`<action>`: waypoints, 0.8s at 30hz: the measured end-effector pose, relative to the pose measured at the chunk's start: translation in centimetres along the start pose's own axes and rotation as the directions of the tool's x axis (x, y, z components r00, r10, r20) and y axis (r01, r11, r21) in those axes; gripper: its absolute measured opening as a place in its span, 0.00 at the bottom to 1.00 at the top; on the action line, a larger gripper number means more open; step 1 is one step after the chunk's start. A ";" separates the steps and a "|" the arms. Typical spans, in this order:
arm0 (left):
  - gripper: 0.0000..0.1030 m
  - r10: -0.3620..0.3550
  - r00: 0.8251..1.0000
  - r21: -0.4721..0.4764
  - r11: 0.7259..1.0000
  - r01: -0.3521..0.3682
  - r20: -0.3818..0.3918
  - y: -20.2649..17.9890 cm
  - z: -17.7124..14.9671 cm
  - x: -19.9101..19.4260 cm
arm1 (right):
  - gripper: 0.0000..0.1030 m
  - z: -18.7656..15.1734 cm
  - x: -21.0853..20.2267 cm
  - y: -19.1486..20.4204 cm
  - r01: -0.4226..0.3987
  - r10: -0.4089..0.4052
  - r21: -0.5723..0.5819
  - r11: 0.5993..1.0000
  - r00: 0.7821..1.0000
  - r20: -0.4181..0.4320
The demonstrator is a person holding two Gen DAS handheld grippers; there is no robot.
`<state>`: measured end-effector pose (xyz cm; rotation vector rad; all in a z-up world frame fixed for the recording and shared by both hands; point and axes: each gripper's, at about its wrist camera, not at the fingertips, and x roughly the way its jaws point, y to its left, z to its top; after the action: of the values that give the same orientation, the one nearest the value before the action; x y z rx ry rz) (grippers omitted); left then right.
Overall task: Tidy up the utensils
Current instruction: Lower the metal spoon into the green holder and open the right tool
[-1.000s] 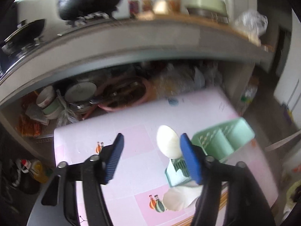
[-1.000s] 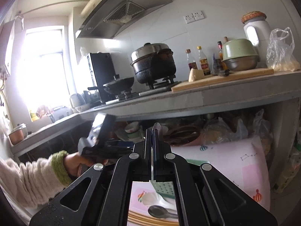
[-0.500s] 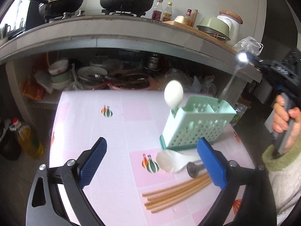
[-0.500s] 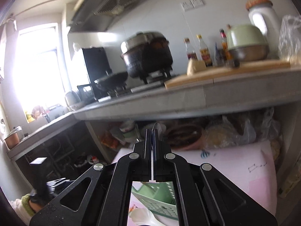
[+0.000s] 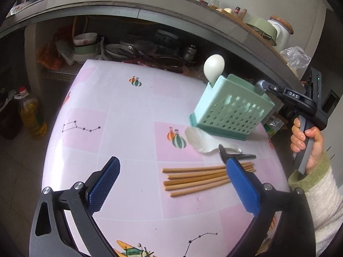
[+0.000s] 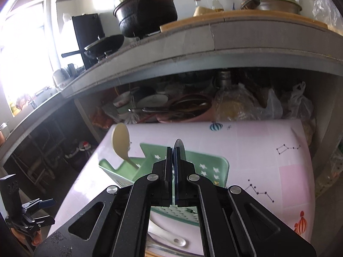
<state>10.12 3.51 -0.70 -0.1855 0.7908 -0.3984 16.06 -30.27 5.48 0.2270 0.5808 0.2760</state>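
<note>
Since the earlier frames, the left gripper (image 5: 171, 184) has come lower over the pink table (image 5: 120, 111), and its jaws have just been opening; they now stand wide apart with nothing between the blue pads (image 5: 103, 182). Wooden chopsticks (image 5: 199, 177) lie flat on the cloth at centre right of the left wrist view, partly behind the right-hand pad. Just above them lie a white spoon (image 5: 199, 141) and a metal spoon (image 5: 233, 152), the metal one's bowl resting against the white one.

Upper right of centre stands the mint-green utensil holder (image 5: 231, 113), upright, with a white ladle (image 5: 214, 67) sticking out of its left end. At the right edge, a hand (image 5: 308, 141) in a fuzzy sleeve grips the right gripper (image 5: 260, 85), whose tip sits at the holder's top rim.

From the right wrist view, the right gripper (image 6: 173, 150) is pinched closed on a thin metal spoon handle (image 6: 179, 146), which pokes up past the fingertips over the holder (image 6: 214, 167). The ladle (image 6: 121, 139) leans in a left compartment. A white spoon (image 6: 169, 237) shows at the bottom, below the holder.
</note>
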 end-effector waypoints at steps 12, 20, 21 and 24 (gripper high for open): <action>0.94 -0.073 0.997 -0.002 0.997 0.073 -0.022 -0.9 -1.2 0.7 | 0.12 0.6 -0.8 1.4 0.060 -0.060 -0.048 0.997 0.998 0.007; 0.94 -0.106 0.994 -0.041 0.994 0.104 -0.039 -1.3 -1.6 1.0 | 0.33 0.3 -5.5 0.4 0.065 -0.066 0.019 0.998 0.993 0.101; 0.94 -0.114 0.993 -0.045 0.993 0.112 -0.039 -1.2 -1.6 1.0 | 0.34 0.1 -6.3 0.3 0.062 -0.064 0.025 0.998 0.992 0.110; 0.94 -0.118 0.992 -0.035 0.993 0.116 -0.049 -1.5 -1.6 1.3 | 0.40 -0.9 -7.9 0.5 0.049 -0.054 0.041 0.998 0.991 0.120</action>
<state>9.34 1.62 -2.23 -0.2537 0.8393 -0.5026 9.14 -32.21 8.91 0.2632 0.4713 0.2001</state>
